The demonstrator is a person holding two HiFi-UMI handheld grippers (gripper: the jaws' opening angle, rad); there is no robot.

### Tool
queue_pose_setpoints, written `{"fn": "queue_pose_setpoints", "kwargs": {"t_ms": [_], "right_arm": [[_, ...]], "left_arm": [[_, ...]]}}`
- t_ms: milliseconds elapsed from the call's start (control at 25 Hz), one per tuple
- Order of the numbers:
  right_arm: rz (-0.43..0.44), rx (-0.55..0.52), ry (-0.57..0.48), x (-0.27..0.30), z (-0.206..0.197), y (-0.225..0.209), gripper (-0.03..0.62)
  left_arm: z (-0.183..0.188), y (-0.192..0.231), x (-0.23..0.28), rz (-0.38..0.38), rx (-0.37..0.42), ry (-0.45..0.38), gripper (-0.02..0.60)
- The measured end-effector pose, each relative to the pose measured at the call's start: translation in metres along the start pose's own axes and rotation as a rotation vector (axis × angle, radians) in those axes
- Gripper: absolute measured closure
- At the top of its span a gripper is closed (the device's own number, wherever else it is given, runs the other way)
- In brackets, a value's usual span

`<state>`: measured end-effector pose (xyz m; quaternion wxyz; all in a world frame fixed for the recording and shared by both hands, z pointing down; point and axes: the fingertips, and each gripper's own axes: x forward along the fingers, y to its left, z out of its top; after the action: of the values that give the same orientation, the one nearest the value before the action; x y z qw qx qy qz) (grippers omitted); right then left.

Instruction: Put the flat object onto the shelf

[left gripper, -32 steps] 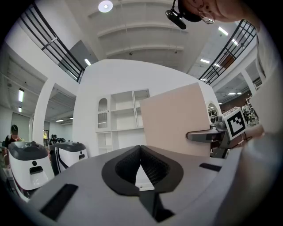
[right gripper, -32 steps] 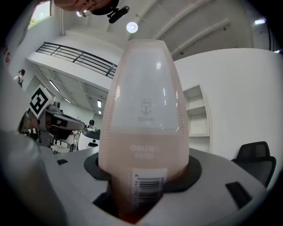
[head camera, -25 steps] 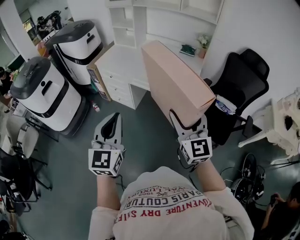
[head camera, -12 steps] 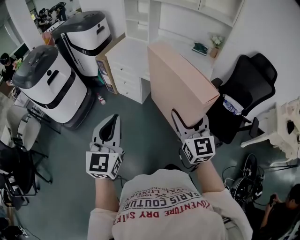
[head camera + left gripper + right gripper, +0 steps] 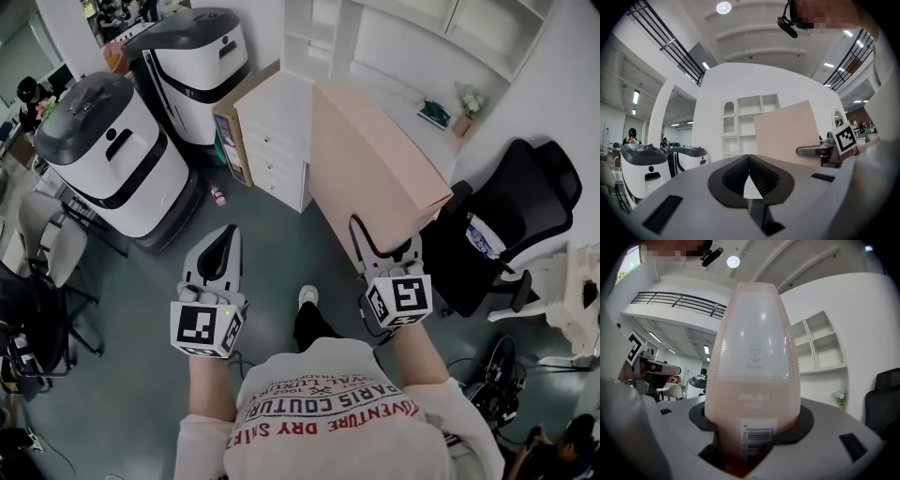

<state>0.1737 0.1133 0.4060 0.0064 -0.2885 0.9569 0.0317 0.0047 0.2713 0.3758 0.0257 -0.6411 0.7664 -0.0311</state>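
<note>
Pale pink plastic, that's the flat box (image 5: 375, 173). It sits up in the middle of the head view, standing on edge and tilted. The right hand-held gripper (image 5: 384, 255) is clamped on its near end. The left hand-held gripper (image 5: 222, 253) is at lower left of centre with its jaws pressed together on nothing.

Around it: two big white-and-grey machines (image 5: 117, 159) fill the upper left. A white drawer unit (image 5: 277, 150) stands just left of the box, with a cardboard sheet (image 5: 230, 127) leaning on its side. A small bottle (image 5: 217, 194) lies on the grey floor near it. A black office chair (image 5: 525, 202) is close on the right. The white surface (image 5: 403, 101) lies between the box and the white shelf (image 5: 412, 33) at the top edge. It carries a green book (image 5: 432, 113) and a little flower pot (image 5: 466, 101).

The right gripper view is the only one showing the box's narrow spine, with a barcode sticker and faint print I can't read, plus the shelf cubbies at right. The left gripper view shows the box's broad blank side in front of the shelf. Only the head view shows the floor clutter.
</note>
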Motion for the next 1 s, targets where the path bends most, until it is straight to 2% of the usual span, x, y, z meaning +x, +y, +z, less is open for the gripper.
{"fn": "queue_pose_setpoints", "kwargs": {"t_ms": [200, 360, 600, 840, 1000], "right_arm": [[0.023, 0.037, 0.003, 0.075, -0.008, -0.025, 0.293], [0.030, 0.014, -0.013, 0.137, -0.003, -0.049, 0.293], [-0.009, -0.007, -0.016, 0.205, 0.001, -0.103, 0.293], [-0.072, -0.024, 0.010, 0.237, -0.002, -0.146, 0.292], [-0.152, -0.016, 0.029, 0.256, -0.003, -0.172, 0.290]], "left_arm": [[0.000, 0.032, 0.060, 0.022, 0.019, 0.013, 0.568], [0.004, 0.061, 0.124, 0.026, 0.024, 0.004, 0.568], [0.012, 0.080, 0.216, 0.003, 0.020, -0.052, 0.568], [0.009, 0.082, 0.284, -0.072, 0.014, -0.051, 0.568], [0.016, 0.083, 0.331, -0.144, 0.015, -0.078, 0.568]]}}
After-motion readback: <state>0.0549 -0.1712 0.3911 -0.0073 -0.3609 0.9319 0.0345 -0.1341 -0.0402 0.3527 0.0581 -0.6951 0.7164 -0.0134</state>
